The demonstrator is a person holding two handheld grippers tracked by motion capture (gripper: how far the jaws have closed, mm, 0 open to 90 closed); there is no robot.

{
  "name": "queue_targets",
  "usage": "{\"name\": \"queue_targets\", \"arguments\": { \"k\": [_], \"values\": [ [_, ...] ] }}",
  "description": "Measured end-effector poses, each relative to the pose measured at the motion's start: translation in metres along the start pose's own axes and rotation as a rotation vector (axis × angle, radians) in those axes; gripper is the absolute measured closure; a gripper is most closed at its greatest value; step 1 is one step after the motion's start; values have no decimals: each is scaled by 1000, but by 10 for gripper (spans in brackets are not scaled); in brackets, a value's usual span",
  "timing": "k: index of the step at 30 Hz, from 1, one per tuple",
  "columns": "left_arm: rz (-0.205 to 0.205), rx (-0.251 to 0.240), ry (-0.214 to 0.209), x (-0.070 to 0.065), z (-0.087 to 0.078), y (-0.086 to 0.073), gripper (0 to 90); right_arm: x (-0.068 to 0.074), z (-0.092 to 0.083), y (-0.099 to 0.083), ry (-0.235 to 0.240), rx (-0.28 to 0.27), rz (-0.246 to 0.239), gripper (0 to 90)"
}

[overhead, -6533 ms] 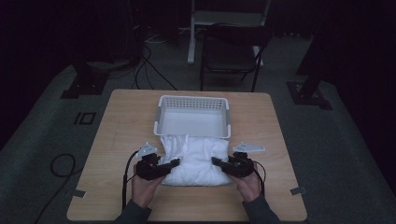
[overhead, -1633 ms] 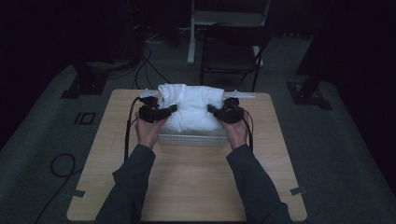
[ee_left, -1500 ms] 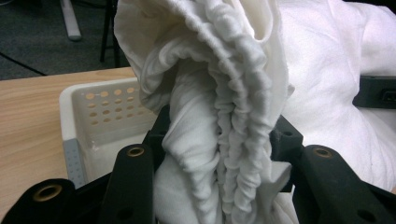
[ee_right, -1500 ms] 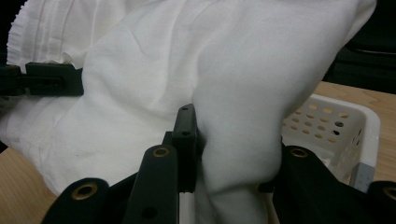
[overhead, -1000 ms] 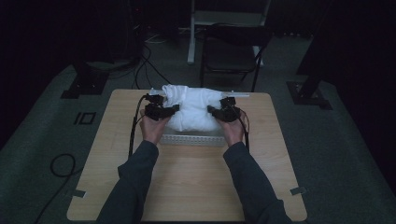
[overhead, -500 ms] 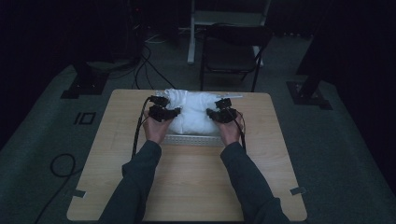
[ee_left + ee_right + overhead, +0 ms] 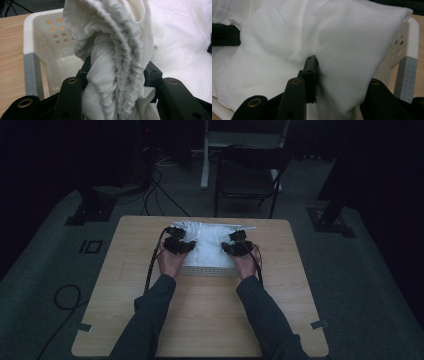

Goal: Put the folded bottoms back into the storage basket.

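From the high view, a pale wooden bench (image 7: 200, 320) with rounded corners stands on grey carpet in a dark room. A black folding chair (image 7: 247, 175) sits beyond its far edge, with black cables trailing over the floor at the left. Near the far edge of the bench rests a white perforated plastic basket (image 7: 207, 270), its near wall showing as a pale strip. A soft white folded cloth bundle (image 7: 207, 242) fills the basket and mounds above its rim. A person in grey sleeves reaches in from below. The left gripper (image 7: 181, 246) holds the bundle's left side and the right gripper (image 7: 234, 248) its right side, both over the basket.

In the left gripper view, the black fingers are clamped on a thick, gathered ridge of white cloth (image 7: 117, 75), ribbed and wrinkled, rising between them. Behind it is the basket's smooth white wall (image 7: 53, 47) dotted with round holes, a grey corner post, and wood grain at the left.

In the right gripper view, the black fingers pinch a smoother, fleecy fold of the cloth (image 7: 332, 50). The basket's holed white rim (image 7: 409, 37) and a grey corner post lie at the right.
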State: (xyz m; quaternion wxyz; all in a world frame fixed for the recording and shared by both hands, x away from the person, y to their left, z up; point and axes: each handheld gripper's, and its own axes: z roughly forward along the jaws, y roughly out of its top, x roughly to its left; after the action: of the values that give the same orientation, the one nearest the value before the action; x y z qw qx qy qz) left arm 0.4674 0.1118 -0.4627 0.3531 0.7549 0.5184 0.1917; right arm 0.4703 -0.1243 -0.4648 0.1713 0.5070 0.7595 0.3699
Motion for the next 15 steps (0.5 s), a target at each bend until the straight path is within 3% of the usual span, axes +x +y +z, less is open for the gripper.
{"name": "queue_targets", "arguments": {
  "k": [3, 6, 10, 15],
  "values": [
    [-37, 21, 65, -3, 3, -6, 479, 0, 5, -2, -30, 49, -15, 586],
    [-74, 47, 63, 2, 8, -10, 383, 0, 9, -4, -80, 83, -21, 446],
    [-116, -4, 54, 13, -2, -11, 338, 1, 4, -3, -146, 52, -61, 298],
    [-119, -82, 73, 25, -24, -9, 338, -5, -14, 2, -150, -14, -28, 263]
  ]
}}
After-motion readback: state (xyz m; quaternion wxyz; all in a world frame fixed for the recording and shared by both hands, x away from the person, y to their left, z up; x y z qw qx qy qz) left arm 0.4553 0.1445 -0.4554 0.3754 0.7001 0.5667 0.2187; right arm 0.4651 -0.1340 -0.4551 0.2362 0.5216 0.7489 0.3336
